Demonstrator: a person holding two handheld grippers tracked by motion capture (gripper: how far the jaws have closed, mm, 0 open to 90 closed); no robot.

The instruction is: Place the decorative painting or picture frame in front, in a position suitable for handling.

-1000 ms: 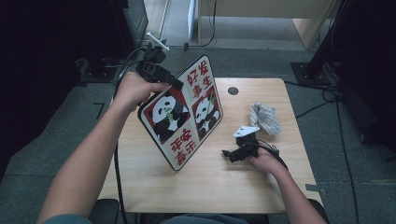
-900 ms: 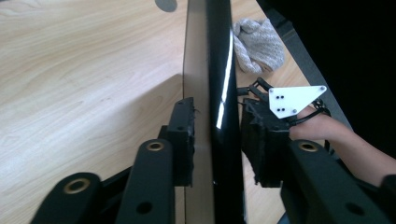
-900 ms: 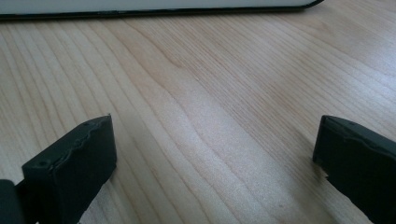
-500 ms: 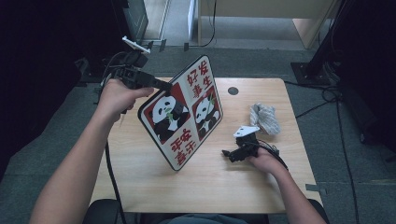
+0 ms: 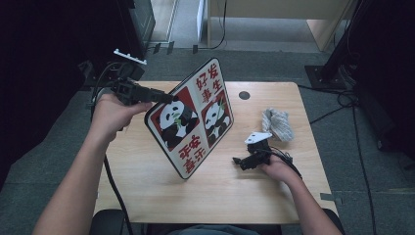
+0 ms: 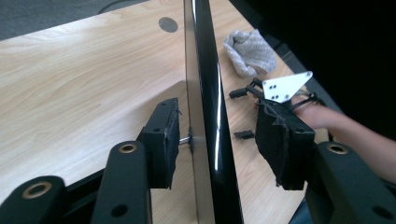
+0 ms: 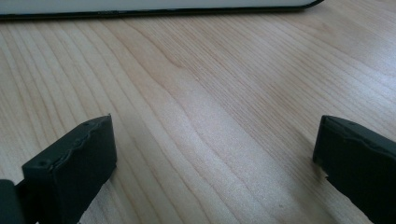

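Note:
A rounded board (image 5: 191, 117) with two pandas and red characters on it stands tilted on the wooden table (image 5: 147, 191). My left gripper (image 5: 164, 98) is at the board's upper left edge. In the left gripper view the board's black edge (image 6: 208, 93) runs between the jaws. These have just been opening, and both pads (image 6: 164, 135) stand clear of the board. My right gripper (image 5: 240, 161) lies on the table to the right of the board, pointing at it. Its jaws (image 7: 215, 154) are wide open over bare wood, with the board's lower edge (image 7: 154, 7) ahead.
A crumpled grey cloth (image 5: 277, 123) lies at the right of the table, behind my right hand; it also shows in the left gripper view (image 6: 250, 51). A dark round hole (image 5: 244, 95) sits near the table's far edge. Cables trail on the floor around the table.
My left hand has drawn back to the left along the board's top edge and its jaws have opened off the board. The board and my right gripper stay where they were.

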